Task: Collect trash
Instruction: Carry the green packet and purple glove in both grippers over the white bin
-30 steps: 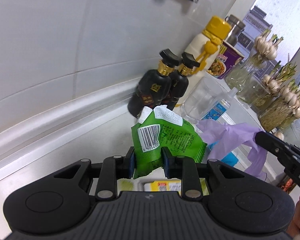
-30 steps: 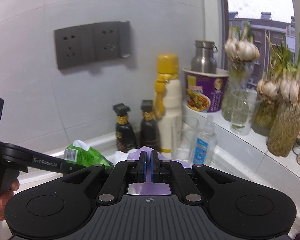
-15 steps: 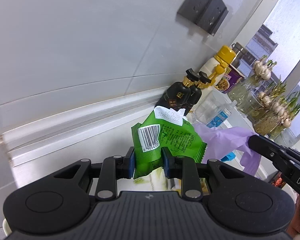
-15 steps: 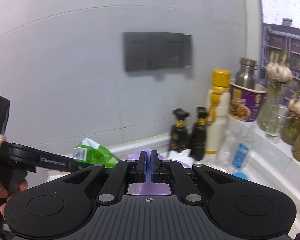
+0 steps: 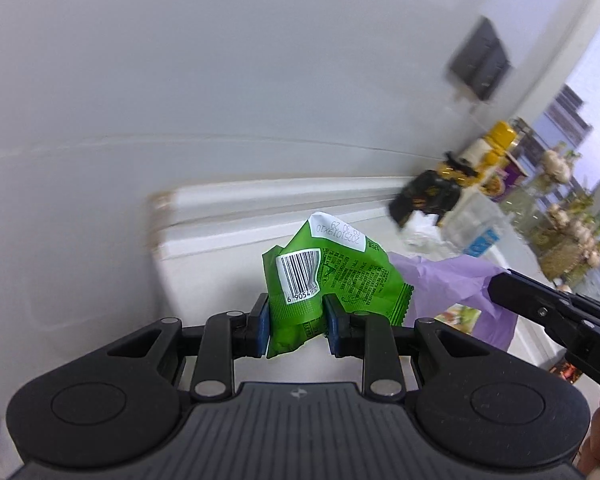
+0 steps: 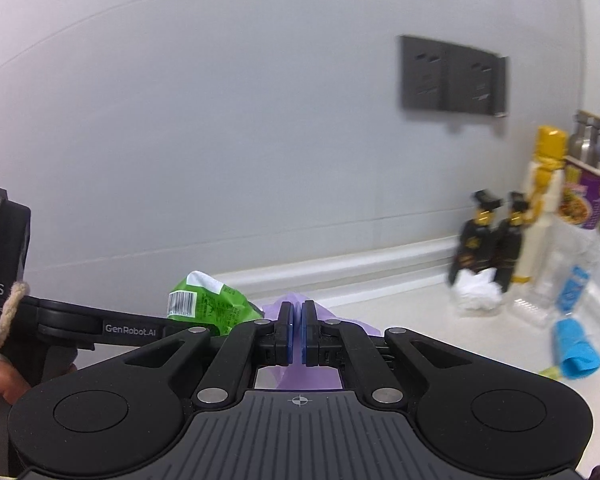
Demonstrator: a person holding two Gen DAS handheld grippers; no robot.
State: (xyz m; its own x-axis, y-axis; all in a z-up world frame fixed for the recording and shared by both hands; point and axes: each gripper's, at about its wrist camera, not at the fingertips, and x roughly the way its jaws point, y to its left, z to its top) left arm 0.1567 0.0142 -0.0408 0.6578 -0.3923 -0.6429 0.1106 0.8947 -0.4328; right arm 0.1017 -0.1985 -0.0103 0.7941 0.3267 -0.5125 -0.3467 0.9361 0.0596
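The left gripper (image 5: 294,320) is clamping the green snack wrapper (image 5: 332,276); at its three o'clock, the right gripper (image 6: 297,332) is pinching the purple bag (image 5: 456,284).

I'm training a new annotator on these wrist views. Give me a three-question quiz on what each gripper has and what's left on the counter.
1. True or false: the left gripper is shut on a green snack wrapper.
2. What does the right gripper pinch? A) blue roll B) purple plastic bag C) white tissue
3. Fill in: a crumpled white tissue lies at the foot of two dark ____.

Key
1. True; the wrapper sits squeezed between both pads.
2. B; the purple plastic bag runs into its closed pads, while the blue roll lies on the counter.
3. bottles.
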